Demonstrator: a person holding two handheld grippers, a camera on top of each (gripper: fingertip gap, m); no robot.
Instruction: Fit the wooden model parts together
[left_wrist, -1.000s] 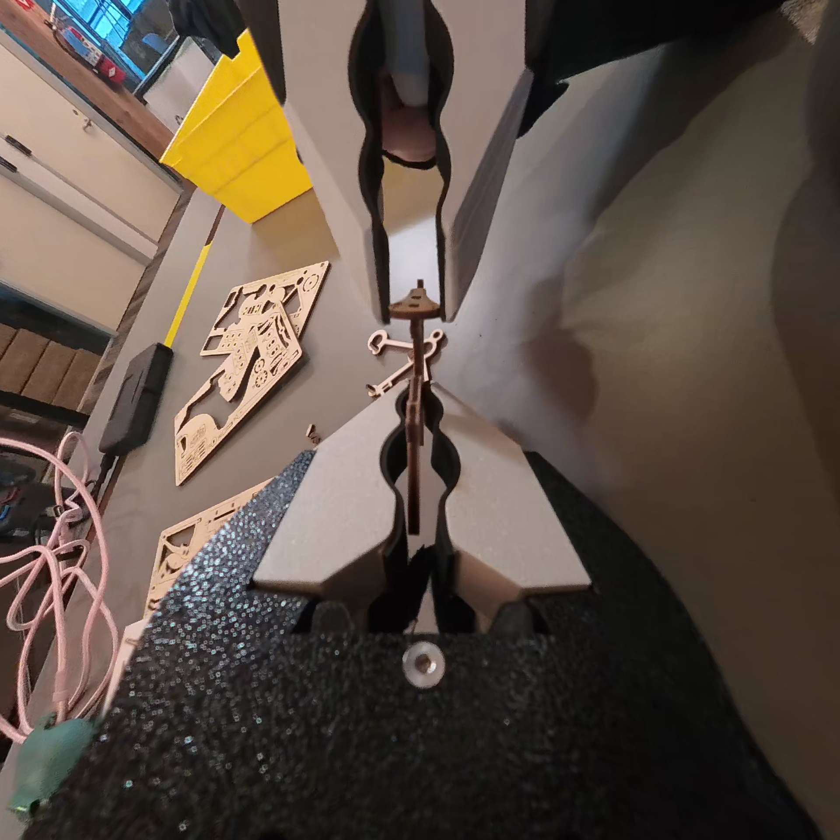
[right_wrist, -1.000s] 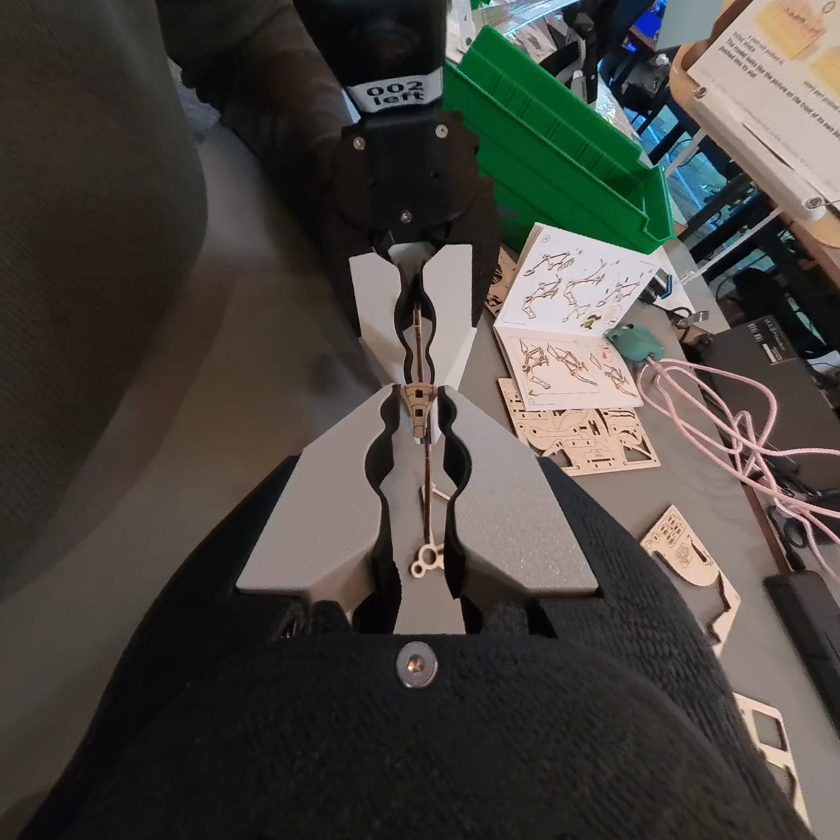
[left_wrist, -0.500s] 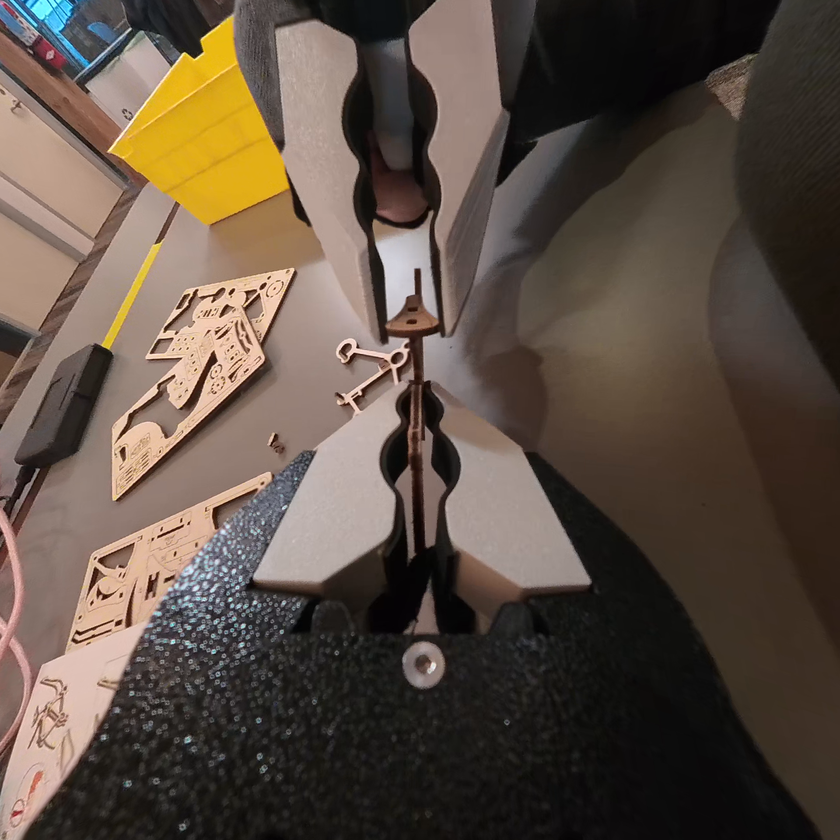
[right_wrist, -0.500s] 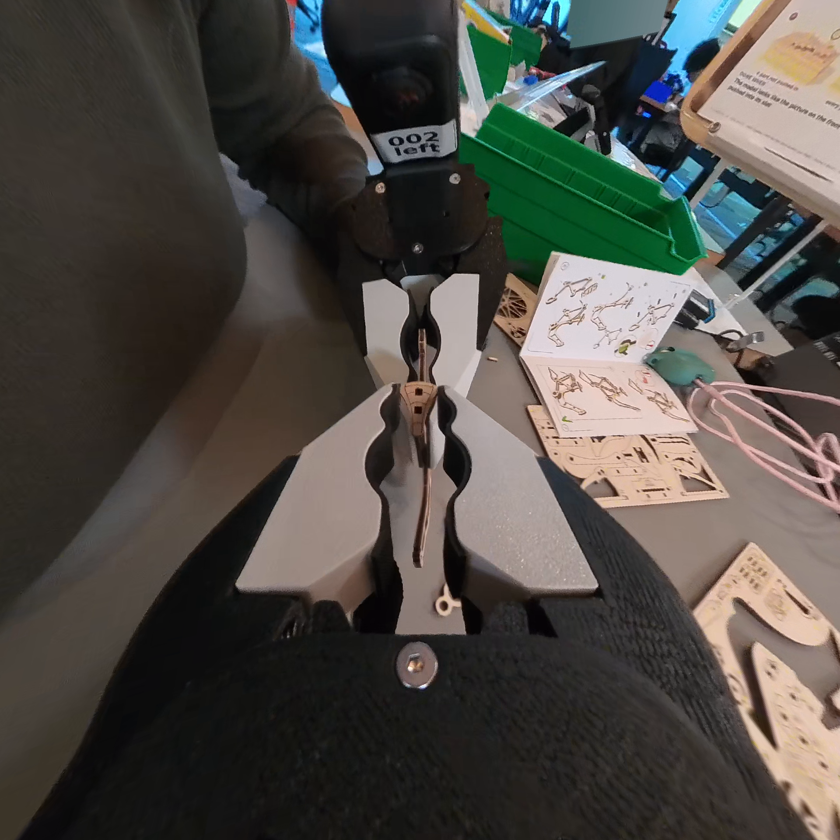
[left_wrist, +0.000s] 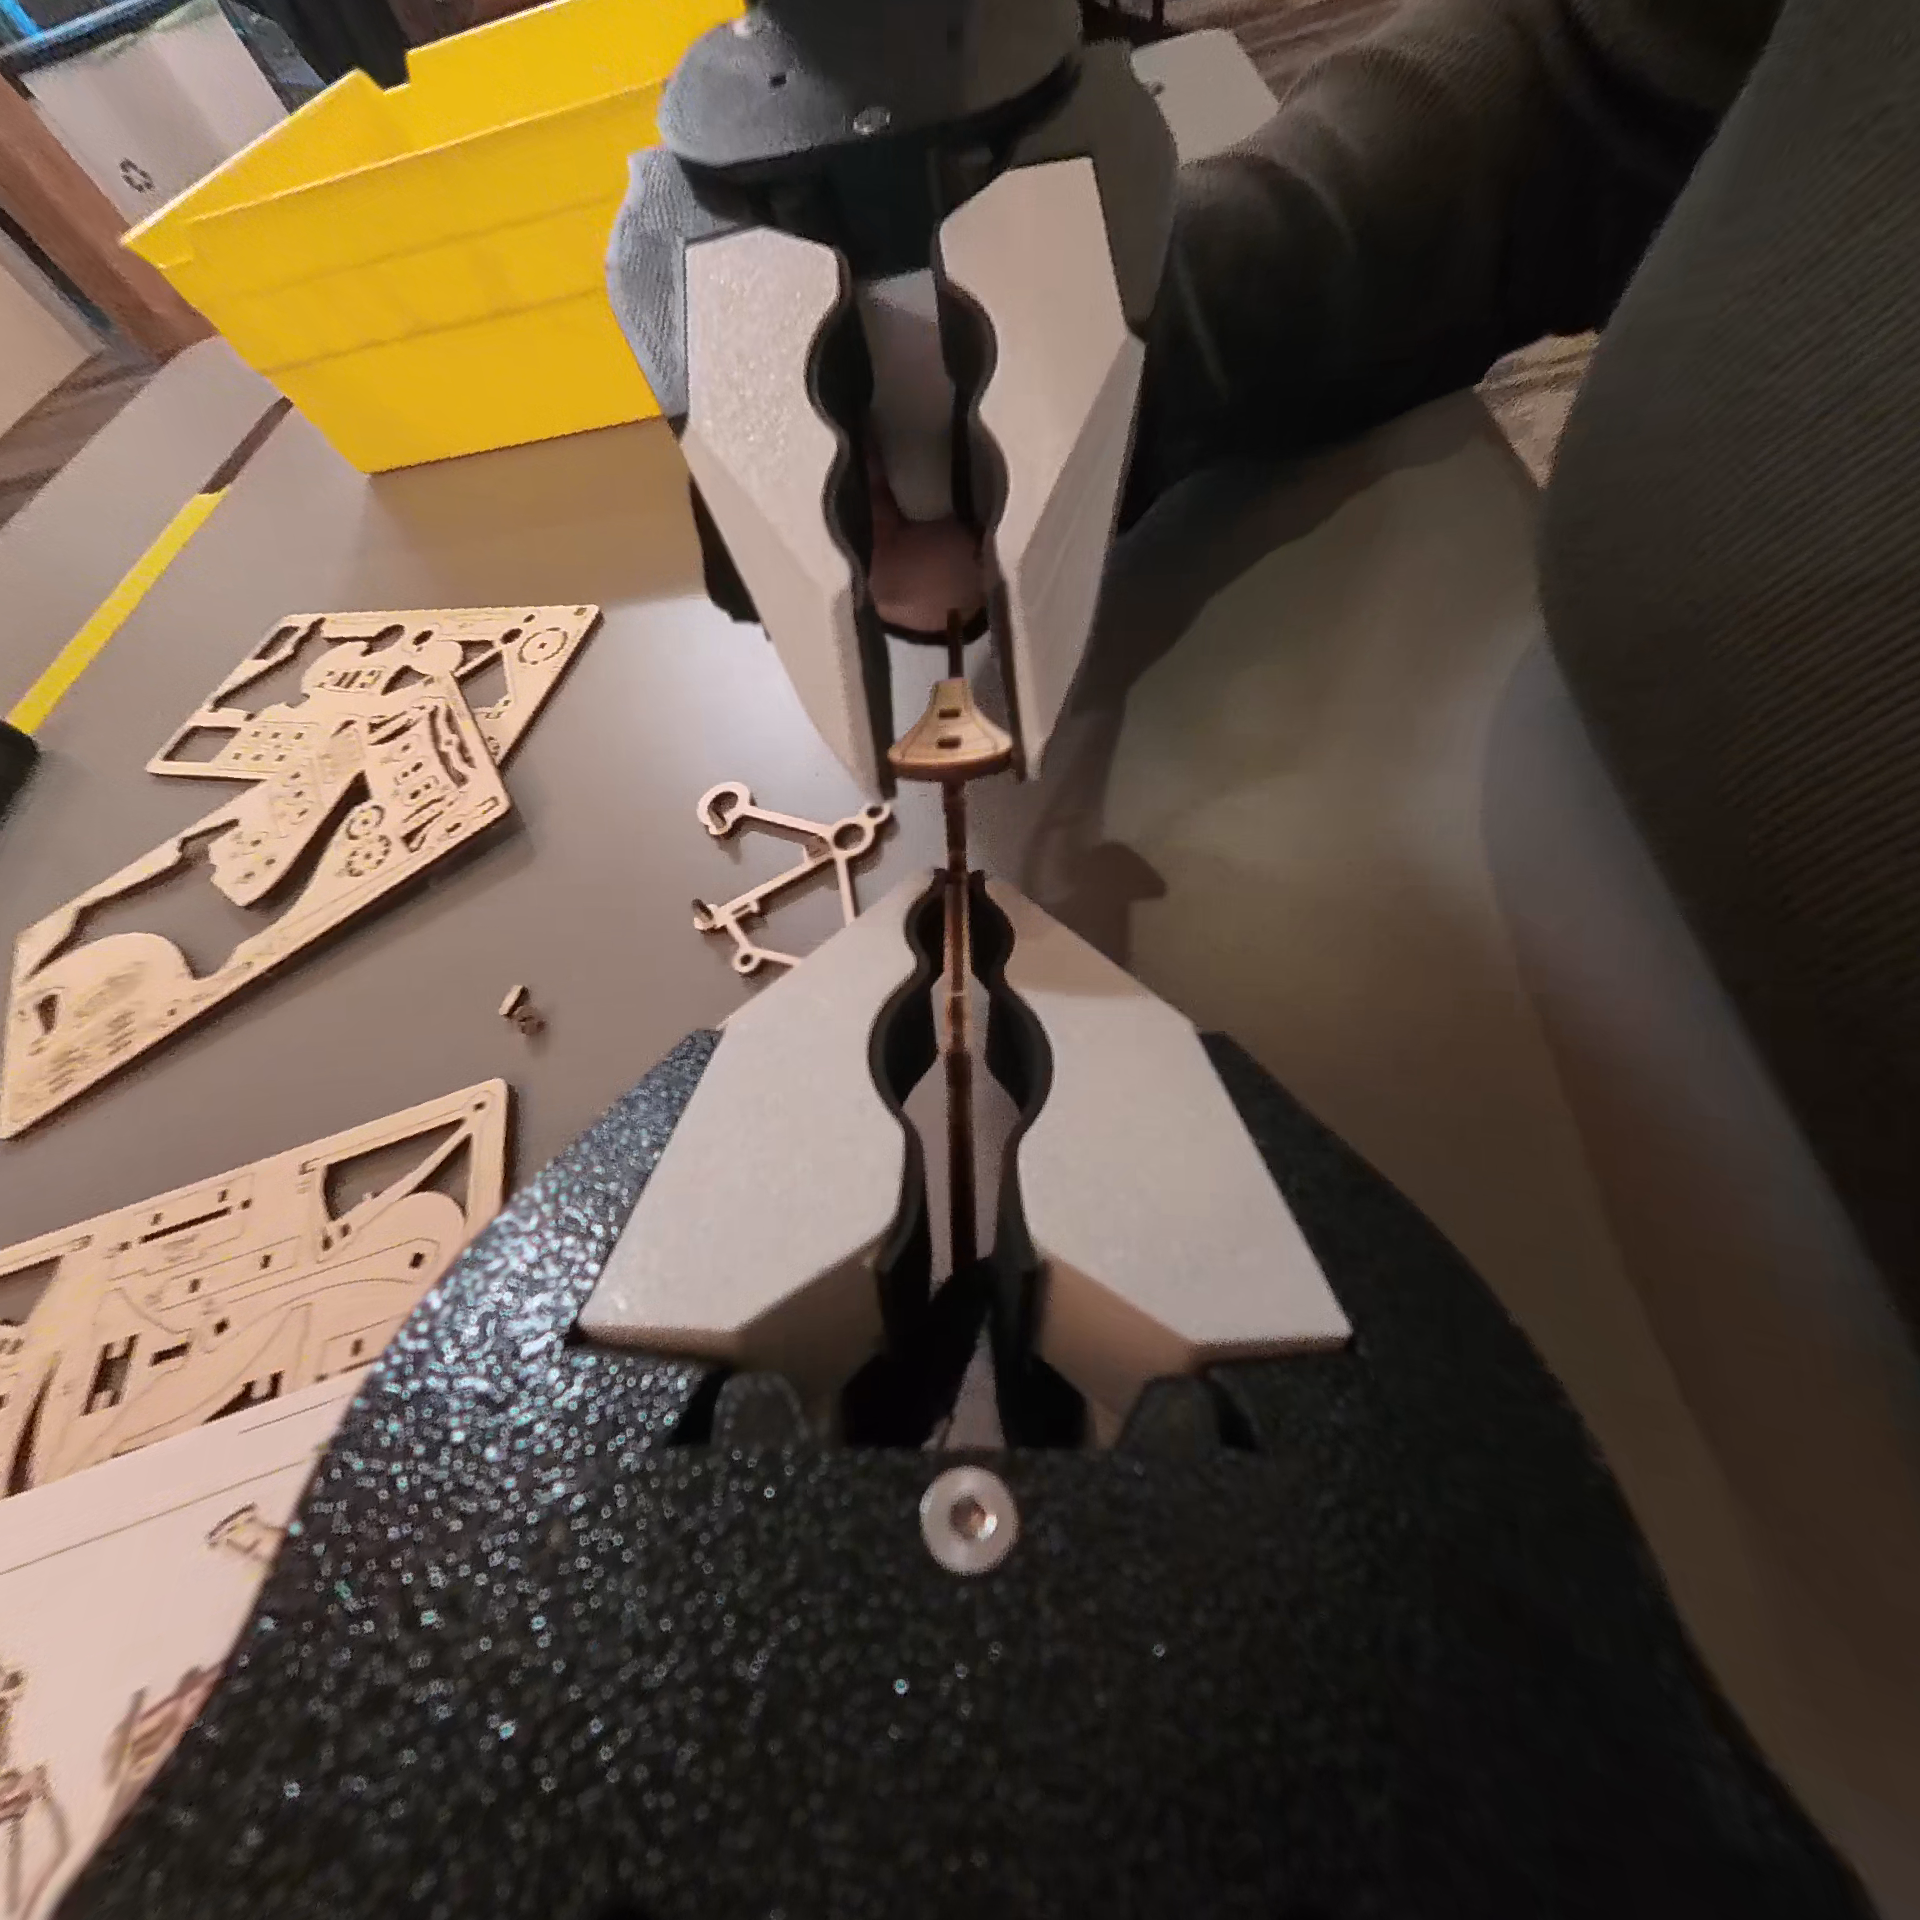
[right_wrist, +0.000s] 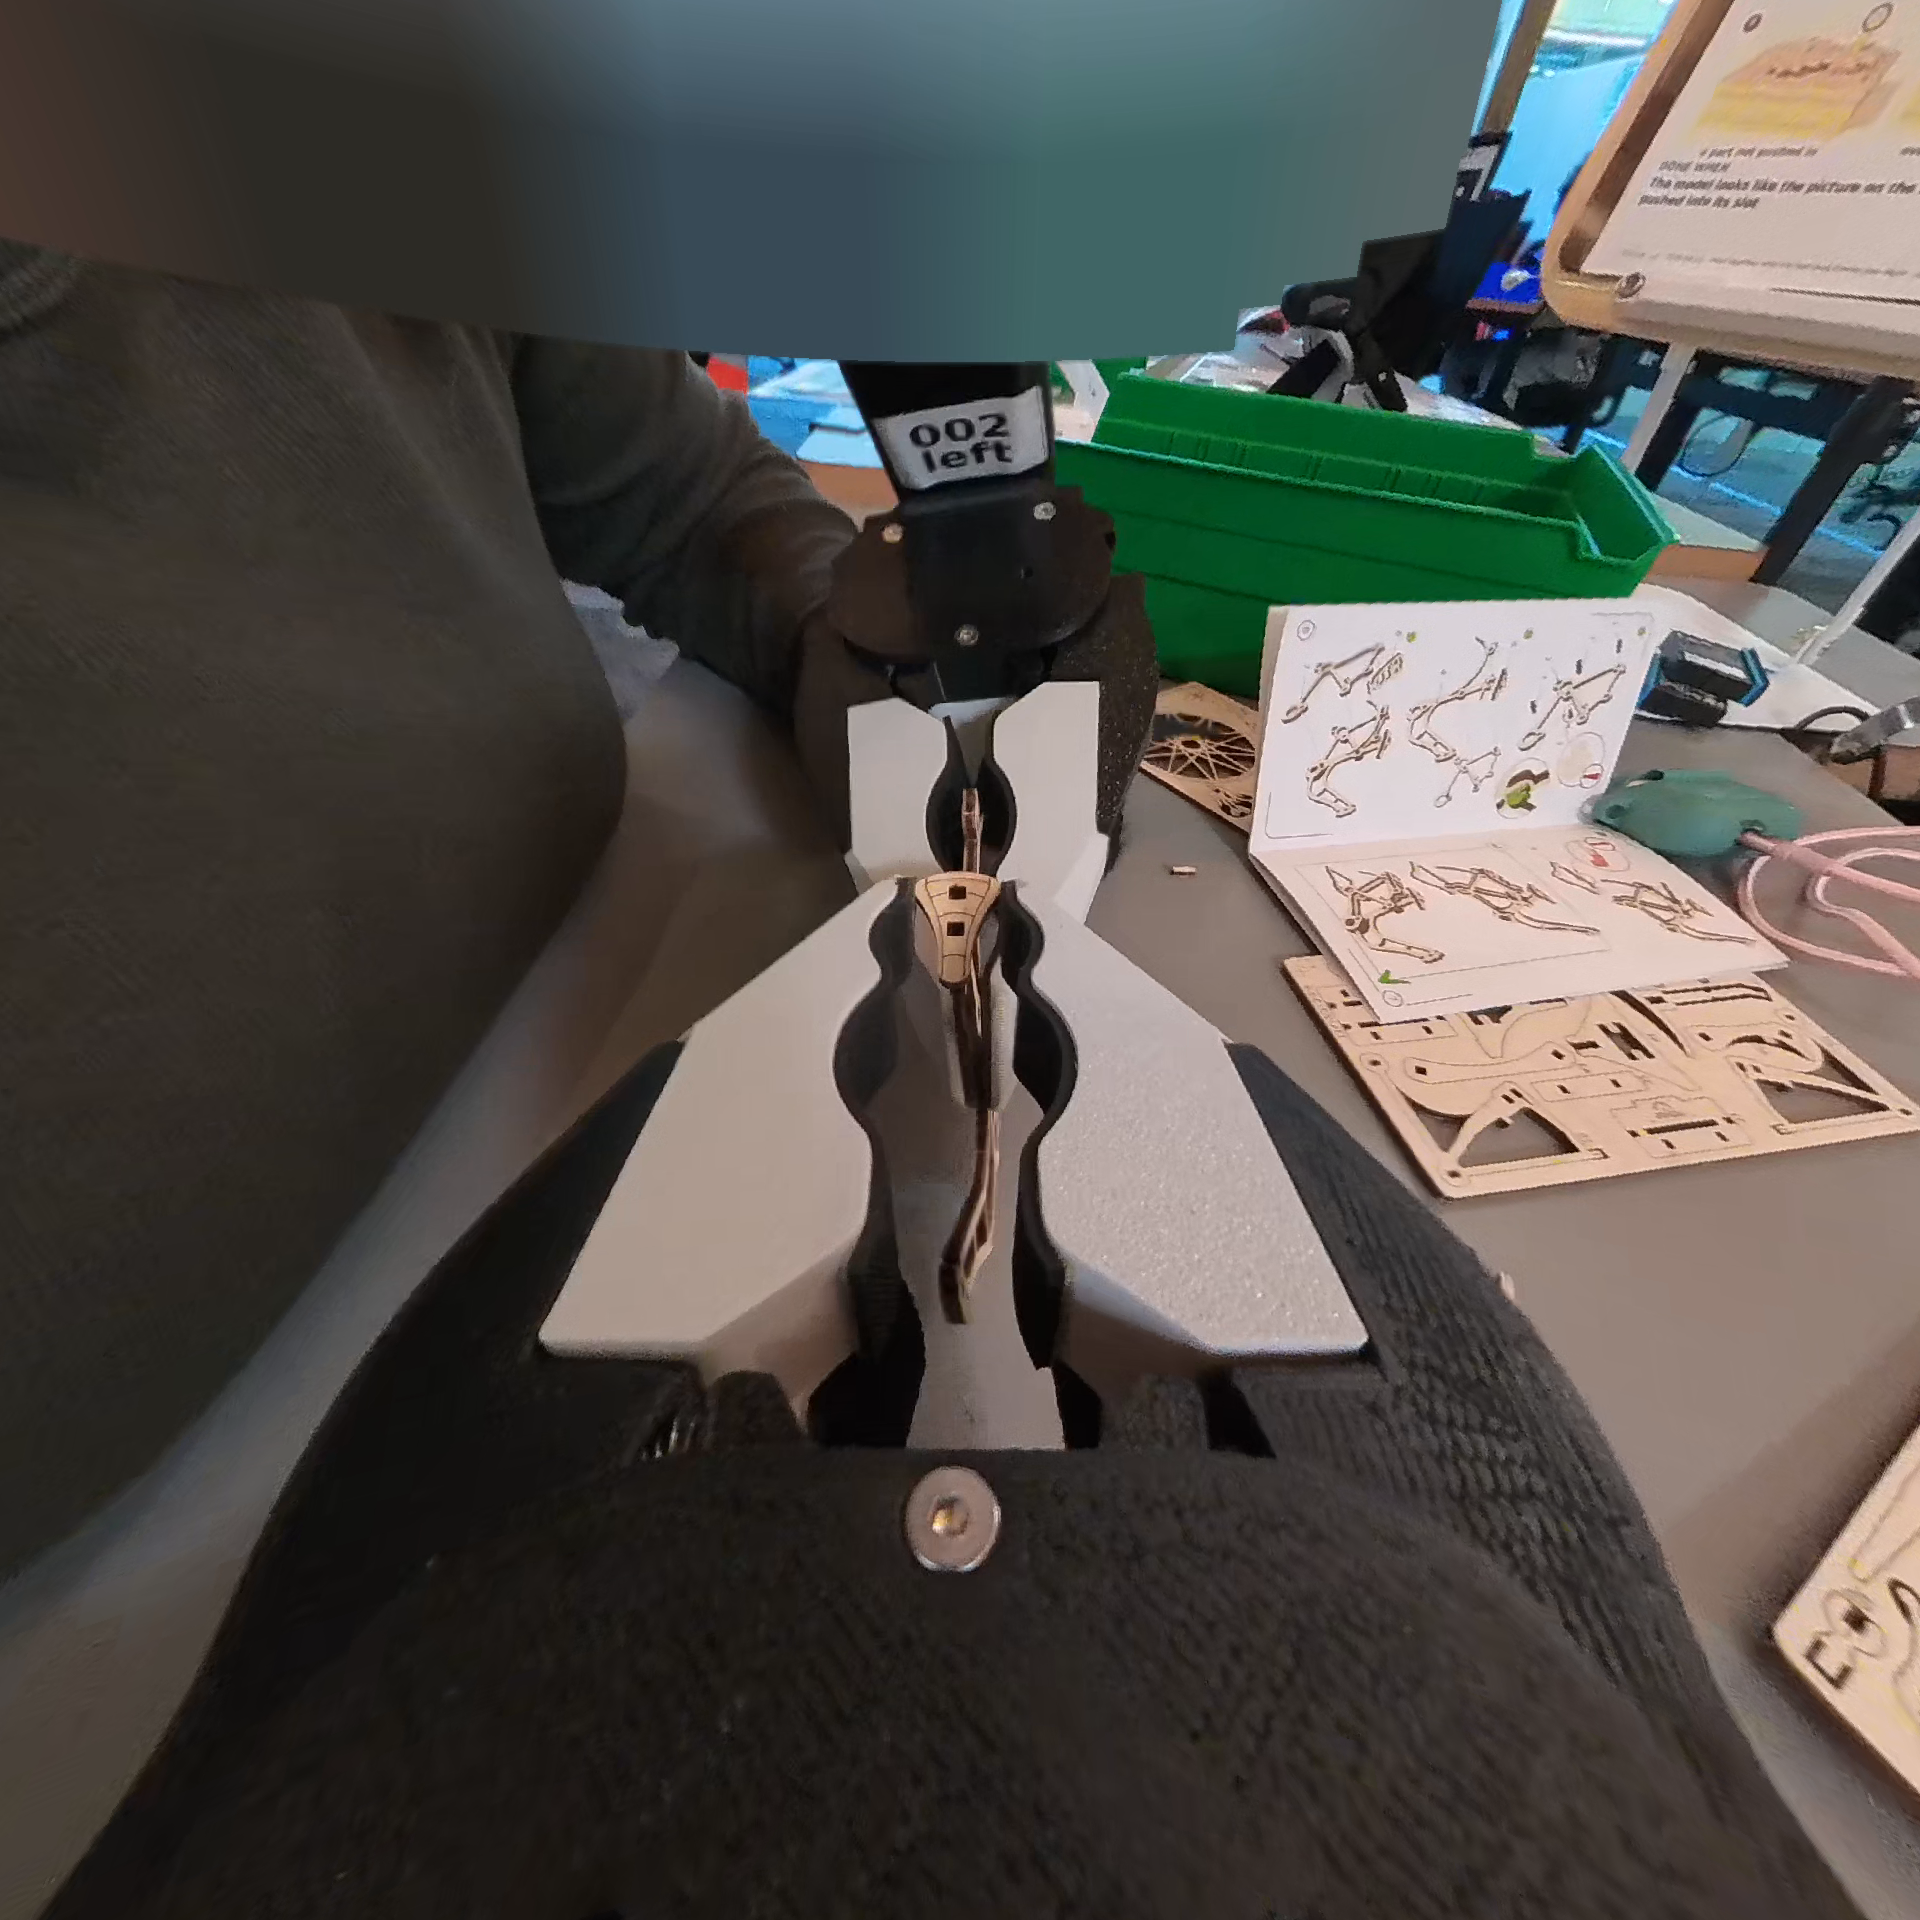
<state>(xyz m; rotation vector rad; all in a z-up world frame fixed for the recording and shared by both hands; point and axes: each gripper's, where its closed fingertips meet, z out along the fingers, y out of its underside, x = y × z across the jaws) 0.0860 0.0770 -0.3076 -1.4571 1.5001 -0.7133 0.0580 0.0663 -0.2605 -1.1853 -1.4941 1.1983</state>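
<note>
— Left hand-held gripper (left_wrist: 951, 883)?
— Clamped narrow on a thin wooden strip (left_wrist: 954, 997), held edge-on above the tabletop (left_wrist: 582, 644).

— Right hand-held gripper (right_wrist: 961, 894)?
— Facing the left one tip to tip, pinched on a small fan-shaped wooden piece (right_wrist: 956, 920) with slots. Strip running through that piece, tail curving back between the fingers (right_wrist: 1143, 1122).

— Around the fan-shaped piece?
— Loose wooden linkage (left_wrist: 790, 883) flat on the tabletop just beside it. Cut-out wooden sheets (left_wrist: 312, 769) farther off, yellow bin (left_wrist: 416, 281) beyond. Open instruction booklet (right_wrist: 1475, 790) near a green bin (right_wrist: 1351, 520).
</note>
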